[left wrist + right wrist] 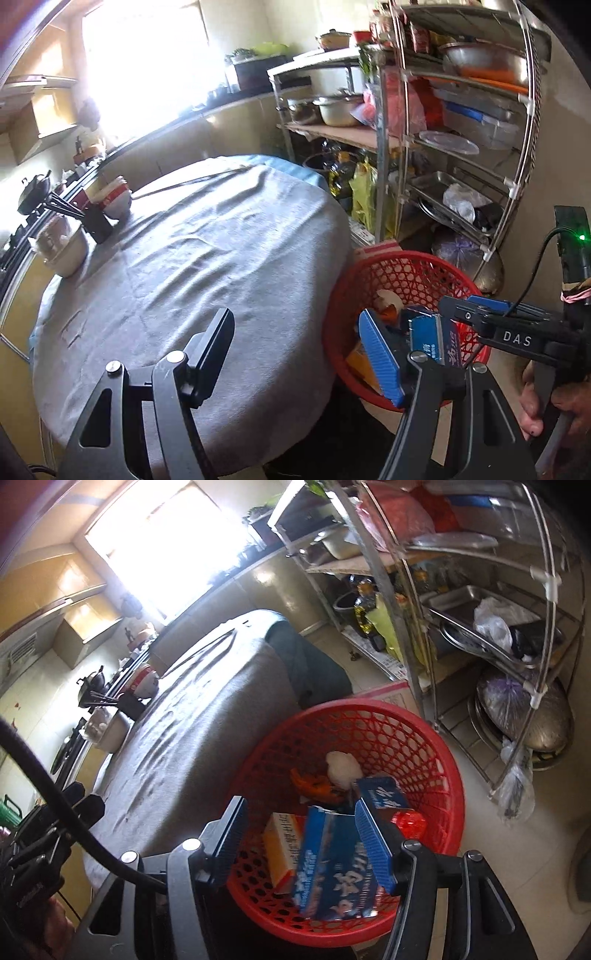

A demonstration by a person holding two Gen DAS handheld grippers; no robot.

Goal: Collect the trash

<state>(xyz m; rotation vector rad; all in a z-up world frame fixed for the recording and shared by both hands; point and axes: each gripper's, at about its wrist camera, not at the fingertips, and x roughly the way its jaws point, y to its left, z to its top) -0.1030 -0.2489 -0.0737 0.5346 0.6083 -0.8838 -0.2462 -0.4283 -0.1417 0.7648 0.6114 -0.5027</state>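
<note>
Red basket (436, 775): holds blue box (332, 867), long axis upright, leaning.
Right gripper (306, 843): fingers spread above it.
Left gripper (295, 358): fingers spread, empty.

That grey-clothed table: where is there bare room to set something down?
The round table under the grey cloth is bare across its middle and near edge, beside the red plastic mesh basket. Its far left rim is crowded: beige lidded tub, black chopstick holder, red-and-white bowls. The basket itself is full of boxes.

red plastic mesh basket (417, 738), grey cloth tablecloth (207, 258)
</note>
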